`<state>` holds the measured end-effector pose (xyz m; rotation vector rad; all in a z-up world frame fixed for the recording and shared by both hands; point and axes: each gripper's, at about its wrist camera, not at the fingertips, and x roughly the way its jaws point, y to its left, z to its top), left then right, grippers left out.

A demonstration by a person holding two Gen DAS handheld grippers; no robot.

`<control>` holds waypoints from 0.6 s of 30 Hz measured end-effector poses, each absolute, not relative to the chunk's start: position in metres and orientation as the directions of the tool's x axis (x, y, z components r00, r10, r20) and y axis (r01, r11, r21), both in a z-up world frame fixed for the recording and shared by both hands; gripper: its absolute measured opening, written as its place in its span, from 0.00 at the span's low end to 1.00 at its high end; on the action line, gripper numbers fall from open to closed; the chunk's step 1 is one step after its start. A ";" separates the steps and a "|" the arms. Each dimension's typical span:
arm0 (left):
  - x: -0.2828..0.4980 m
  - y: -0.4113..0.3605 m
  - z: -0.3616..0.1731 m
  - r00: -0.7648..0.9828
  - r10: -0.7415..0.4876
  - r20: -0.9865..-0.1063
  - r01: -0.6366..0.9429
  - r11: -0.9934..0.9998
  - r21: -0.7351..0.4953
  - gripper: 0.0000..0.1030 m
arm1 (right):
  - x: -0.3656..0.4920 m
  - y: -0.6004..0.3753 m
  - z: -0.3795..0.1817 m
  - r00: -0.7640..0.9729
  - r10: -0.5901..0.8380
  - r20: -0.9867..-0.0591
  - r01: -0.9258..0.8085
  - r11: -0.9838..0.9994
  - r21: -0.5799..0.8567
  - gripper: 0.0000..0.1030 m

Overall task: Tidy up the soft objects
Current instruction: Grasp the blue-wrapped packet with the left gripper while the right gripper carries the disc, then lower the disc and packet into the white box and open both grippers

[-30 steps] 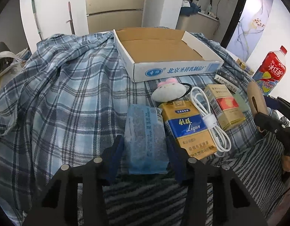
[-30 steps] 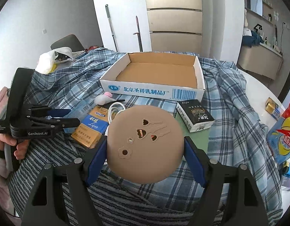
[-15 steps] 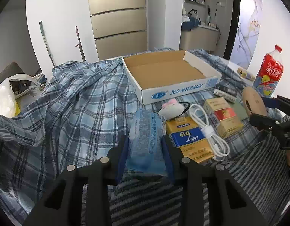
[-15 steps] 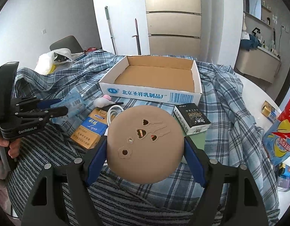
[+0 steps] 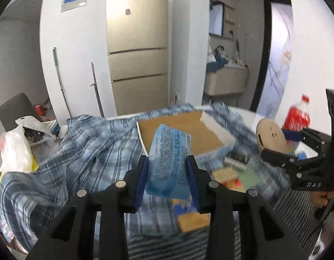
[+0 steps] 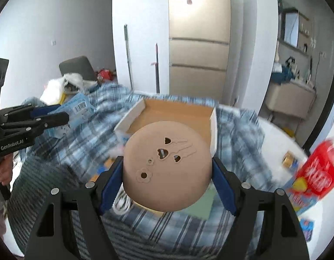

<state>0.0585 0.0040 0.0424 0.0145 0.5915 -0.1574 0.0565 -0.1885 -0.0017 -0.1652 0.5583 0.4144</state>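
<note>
My left gripper [image 5: 167, 173] is shut on a blue tissue pack [image 5: 170, 160] and holds it in the air in front of the open cardboard box [image 5: 182, 136]. It also shows in the right wrist view [image 6: 49, 117], with the tissue pack [image 6: 78, 106] in it. My right gripper [image 6: 167, 173] is shut on a round tan pad [image 6: 167, 164] with heart and flower cut-outs, raised above the table before the box [image 6: 173, 117]. The pad [image 5: 270, 136] shows edge-on in the left wrist view.
A blue plaid cloth [image 5: 80, 147] covers the table. A yellow-blue carton [image 5: 193, 218], a white cable [image 6: 121, 203], a green card [image 6: 199, 205] and a red drink bottle [image 6: 316, 173] lie around. A white plastic bag [image 5: 15, 149] sits at the left.
Both grippers have risen from the table. The left one has lifted the tissue pack off the cloth; the right still holds the pad. The view is blurred by motion.
</note>
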 end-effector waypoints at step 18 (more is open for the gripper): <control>0.180 -0.024 0.066 0.862 -0.085 -0.500 0.002 0.986 -0.164 0.36 | 0.185 -0.174 0.045 0.804 0.258 -0.536 -0.258 0.963 0.077 0.75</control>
